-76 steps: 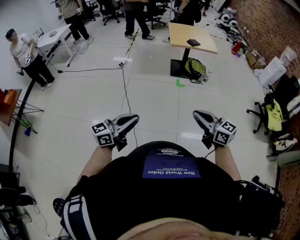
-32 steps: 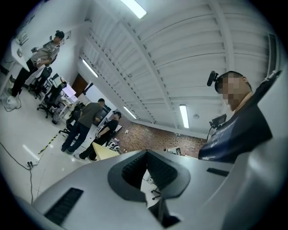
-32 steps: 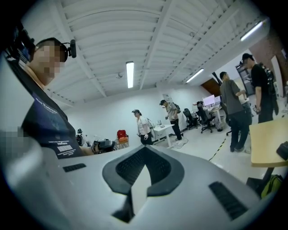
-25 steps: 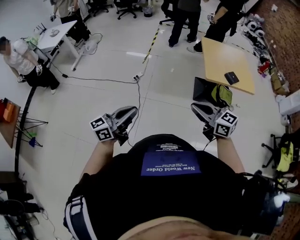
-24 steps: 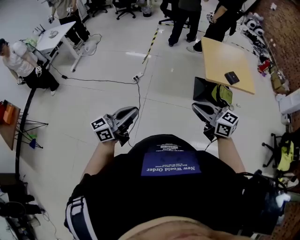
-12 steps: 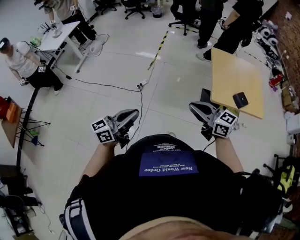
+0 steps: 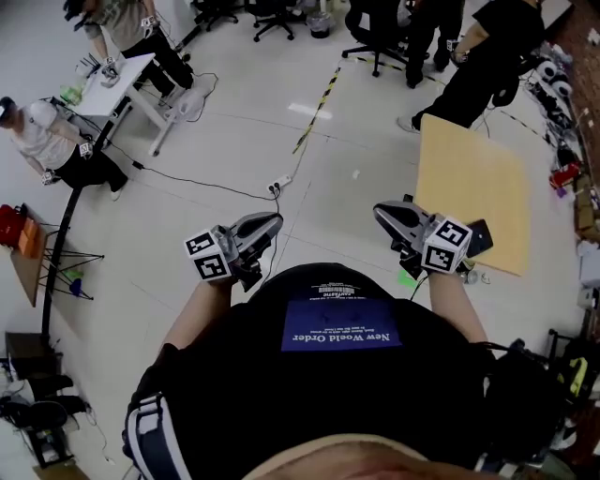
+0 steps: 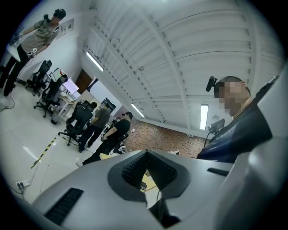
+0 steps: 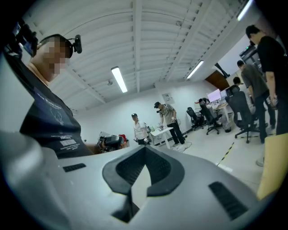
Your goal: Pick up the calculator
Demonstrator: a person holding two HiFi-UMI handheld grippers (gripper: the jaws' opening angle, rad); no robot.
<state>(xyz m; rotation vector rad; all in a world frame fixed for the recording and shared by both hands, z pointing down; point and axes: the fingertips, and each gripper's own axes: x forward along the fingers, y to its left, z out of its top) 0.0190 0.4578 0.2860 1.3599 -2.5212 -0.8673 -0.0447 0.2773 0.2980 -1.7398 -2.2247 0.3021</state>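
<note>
The calculator point(image 7: 480, 238) is a small dark slab near the front edge of a light wooden table point(image 7: 469, 178) at the right of the head view. My right gripper's marker cube covers part of it. The right gripper point(image 7: 378, 208) hangs in the air just left of the table's front corner, jaws shut and empty. Further left, the left gripper point(image 7: 275, 218) is over the floor, also shut and empty. In the left gripper view the shut jaws point(image 8: 146, 152) point toward the table point(image 8: 145, 180). The right gripper view shows shut jaws point(image 9: 145, 147) and the table's edge point(image 9: 272, 161).
People stand behind the table point(image 7: 483, 56), with office chairs point(image 7: 375, 23) beside them. A white desk point(image 7: 122, 77) and more people point(image 7: 47, 141) are at the far left. A cable and power strip point(image 7: 279, 185) lie on the white floor ahead.
The table and calculator have come much nearer and slid down the head view to sit beside the right gripper. Both grippers stay shut, held the same way before the body.
</note>
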